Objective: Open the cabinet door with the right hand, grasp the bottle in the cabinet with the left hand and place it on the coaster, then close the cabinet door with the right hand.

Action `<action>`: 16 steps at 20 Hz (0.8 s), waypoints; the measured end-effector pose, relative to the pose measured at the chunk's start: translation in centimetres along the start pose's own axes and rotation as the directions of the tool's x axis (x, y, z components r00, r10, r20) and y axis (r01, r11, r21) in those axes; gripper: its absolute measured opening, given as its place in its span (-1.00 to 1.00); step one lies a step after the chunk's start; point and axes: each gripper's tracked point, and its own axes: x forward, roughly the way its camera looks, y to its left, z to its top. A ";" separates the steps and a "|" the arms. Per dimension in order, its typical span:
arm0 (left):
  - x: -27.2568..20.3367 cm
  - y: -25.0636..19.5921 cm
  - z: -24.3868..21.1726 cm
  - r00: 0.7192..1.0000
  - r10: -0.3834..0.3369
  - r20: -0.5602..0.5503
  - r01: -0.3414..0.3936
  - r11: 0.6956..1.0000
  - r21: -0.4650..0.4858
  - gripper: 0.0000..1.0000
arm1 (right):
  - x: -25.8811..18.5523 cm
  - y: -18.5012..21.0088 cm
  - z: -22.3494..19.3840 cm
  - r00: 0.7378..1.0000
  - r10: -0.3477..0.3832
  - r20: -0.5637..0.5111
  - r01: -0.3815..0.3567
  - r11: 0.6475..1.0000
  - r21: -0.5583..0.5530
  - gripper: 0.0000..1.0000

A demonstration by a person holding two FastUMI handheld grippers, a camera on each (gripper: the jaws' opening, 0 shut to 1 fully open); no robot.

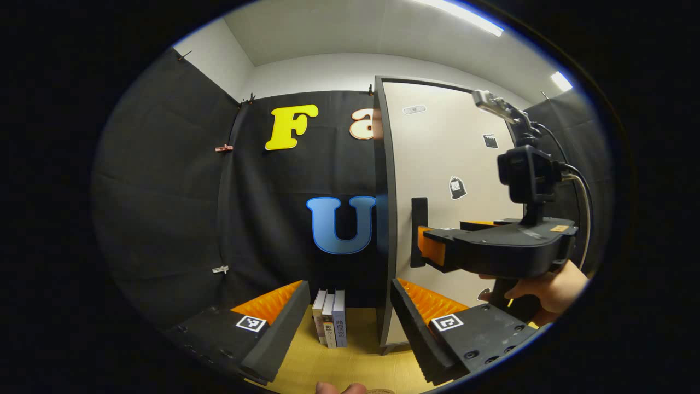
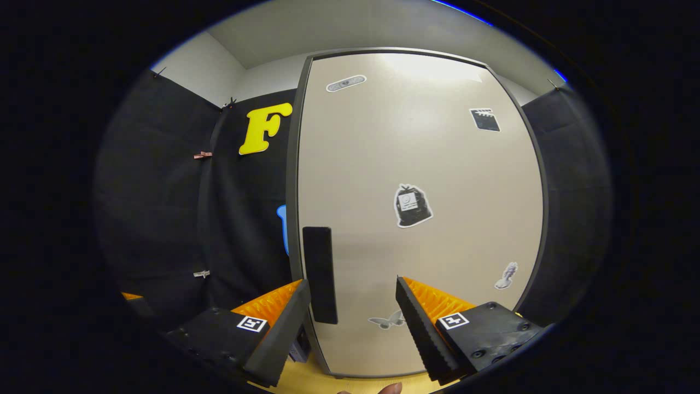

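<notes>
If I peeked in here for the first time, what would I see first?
The big pale cabinet door, dotted with stickers, stands shut right ahead in the right gripper view, its dark handle near its left edge. The right gripper reaches open toward that handle. A few books stand on the wooden table beside the cabinet.

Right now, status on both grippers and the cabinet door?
Right gripper open at the black vertical handle. Left gripper open, idle. Beige cabinet door shut. Nothing blocking.

Black gripper body (image 1: 508,249) with screws, square marker tags (image 1: 447,322), cables.
</notes>
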 end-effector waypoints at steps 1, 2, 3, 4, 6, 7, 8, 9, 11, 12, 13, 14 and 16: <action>0.0 0.4 -0.3 1.000 0.004 -0.003 -0.004 1.000 -0.002 0.88 | 0.7 0.5 -0.2 1.000 -0.001 -0.002 0.001 1.000 0.001 0.94; 0.1 0.7 -0.4 1.000 0.009 -0.004 -0.009 1.000 -0.004 0.88 | 1.4 0.9 -0.5 1.000 -0.005 -0.009 0.005 1.000 0.004 0.94; 0.2 1.0 -0.6 1.000 0.013 -0.006 -0.013 1.000 -0.005 0.88 | 2.1 0.7 -0.9 0.999 -0.028 -0.016 0.029 1.000 0.006 0.93; 0.4 1.2 -0.7 1.000 0.014 -0.008 -0.014 1.000 -0.006 0.88 | 2.6 0.7 -1.0 0.999 -0.047 -0.020 0.047 0.999 0.009 0.85; 0.6 1.4 -1.0 1.000 0.013 -0.012 -0.013 1.000 -0.007 0.88 | 3.5 0.6 -1.0 0.997 -0.080 -0.014 0.080 0.997 0.022 0.58; 0.6 1.5 -0.9 1.000 0.012 -0.011 -0.012 1.000 -0.005 0.88 | 4.2 0.7 -1.2 0.996 -0.086 -0.018 0.086 0.996 0.034 0.52; 0.7 1.6 -1.0 1.000 0.015 -0.012 -0.015 1.000 -0.003 0.87 | 4.2 0.8 -1.3 0.995 -0.096 -0.028 0.097 0.994 0.053 0.51; 0.7 1.7 -0.9 1.000 0.017 -0.011 -0.017 1.000 -0.001 0.88 | 4.4 1.3 -0.9 0.995 -0.093 -0.022 0.094 0.994 0.061 0.32; 0.8 2.1 -1.0 1.000 0.022 -0.015 -0.022 1.000 0.003 0.87 | 4.2 2.0 -1.0 0.995 -0.096 -0.014 0.096 0.995 0.030 -0.15; 0.9 2.3 -1.0 1.000 0.027 -0.016 -0.027 1.000 0.009 0.88 | 4.7 1.8 -1.3 0.995 -0.101 -0.014 0.101 0.995 0.000 -0.29; 0.9 2.6 -1.0 0.999 0.034 -0.015 -0.033 0.999 0.015 0.88 | 4.4 2.1 -1.3 0.996 -0.086 -0.015 0.086 0.996 -0.001 -0.41; 1.1 2.8 -1.0 0.999 0.038 -0.017 -0.038 0.999 0.017 0.88 | 4.4 2.2 -1.3 0.998 -0.060 -0.025 0.060 0.998 0.013 -0.51; 1.5 3.3 -1.3 0.998 0.050 -0.034 -0.050 0.999 0.013 0.87 | 3.5 2.5 -1.1 0.999 -0.005 -0.036 0.006 1.000 0.020 -0.61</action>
